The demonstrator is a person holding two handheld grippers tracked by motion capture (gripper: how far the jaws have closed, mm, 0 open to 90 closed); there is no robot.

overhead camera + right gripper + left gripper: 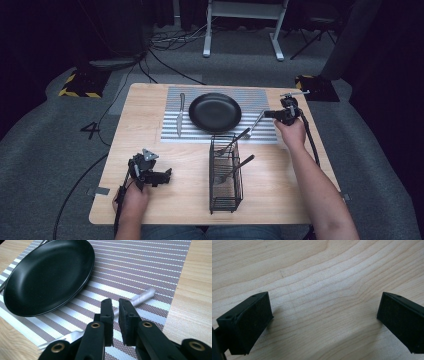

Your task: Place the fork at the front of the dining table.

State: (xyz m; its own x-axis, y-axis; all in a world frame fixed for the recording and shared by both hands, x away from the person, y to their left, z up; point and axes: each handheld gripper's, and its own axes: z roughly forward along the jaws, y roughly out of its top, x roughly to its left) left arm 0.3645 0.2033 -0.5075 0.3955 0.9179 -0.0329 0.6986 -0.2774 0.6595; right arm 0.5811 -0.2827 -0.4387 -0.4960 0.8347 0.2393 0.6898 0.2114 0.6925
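Observation:
A black plate [215, 112] [47, 275] sits in the middle of a striped placemat [255, 95] [150, 265]. Left of the plate, a silver knife [180, 115] lies on the mat. My right gripper [268, 114] [115, 303] is shut on a silver fork [255, 125] [143, 296], held low over the mat's right part beside the plate. The fork's handle end sticks out beyond the jaws and its tines point back toward the front. My left gripper [167, 175] [324, 312] rests open on bare wood at the front left, with nothing between its jaws.
A black wire basket [225, 200] stands at the front centre of the wooden table [280, 190]. Two dark-handled utensils [232, 170] lean in it. Past the table's far edge are cables and a white desk frame [242, 30] on grey carpet.

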